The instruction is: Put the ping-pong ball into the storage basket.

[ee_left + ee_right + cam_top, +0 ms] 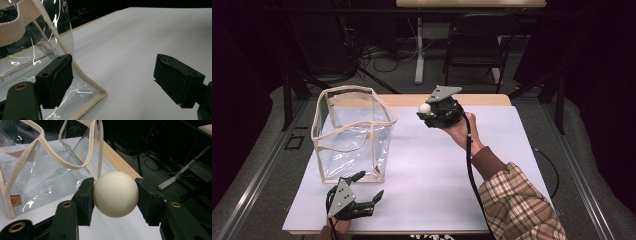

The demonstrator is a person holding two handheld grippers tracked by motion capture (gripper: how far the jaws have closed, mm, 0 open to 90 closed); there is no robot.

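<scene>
— What's on your left?

— My left tool (365, 191) rests low on the white worktop (437, 170), jaws spread wide and gripping nothing. One jaw sits against the cream-trimmed bottom corner of the clear plastic bag (352, 132); the other stands over bare sheet.

— And on the right?

— My right tool (428, 113) hangs raised near the worktop's far edge, clamped on a cream-white ball (115, 194). Bare worktop lies between the bag's open rim and the ball.
</scene>
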